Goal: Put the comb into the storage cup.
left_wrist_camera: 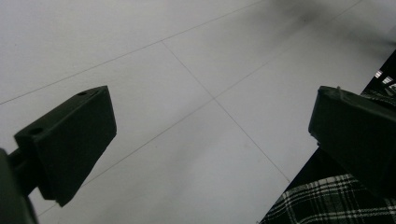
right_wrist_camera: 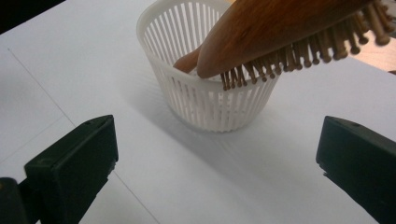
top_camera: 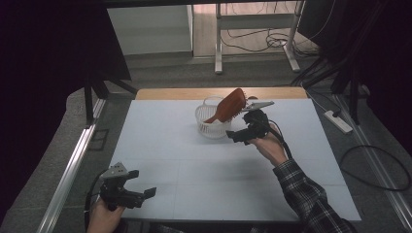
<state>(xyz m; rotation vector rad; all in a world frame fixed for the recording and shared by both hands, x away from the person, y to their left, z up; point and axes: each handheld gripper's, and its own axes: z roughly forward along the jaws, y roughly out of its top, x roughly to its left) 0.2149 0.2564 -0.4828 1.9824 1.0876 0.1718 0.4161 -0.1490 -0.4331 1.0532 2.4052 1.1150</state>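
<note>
In the high view, the right tongs point(top_camera: 239, 135) are seen held just beside a white basket point(top_camera: 210, 125) near the far middle of the white surface point(top_camera: 165, 145). Their jaws are spread wide and nothing is gripped between them. A wooden hairbrush point(top_camera: 228, 106) is propped in the basket, handle down inside it and bristled head tilted up over the rim toward the right tongs. The left tongs point(top_camera: 141, 190) are held at the near left corner of the surface, well apart from the basket, with jaws released and empty. A plaid sleeve point(top_camera: 311, 196) is seen on the right forearm.

In the left gripper view, the two black jaws are seen far apart over the bare surface point(left_wrist_camera: 187, 116), marked by thin seam lines, and nothing is held or touched. A piece of the plaid sleeve point(left_wrist_camera: 327, 200) is seen at the lower right.

In the right gripper view, the jaws are likewise wide open and clear of everything. The basket point(right_wrist_camera: 210, 107), with its slotted wall, stands beyond them, and the hairbrush point(right_wrist_camera: 275, 28) leans over its rim, bristles pointing down.

No brand, label or writing can be read on any of the things.
</note>
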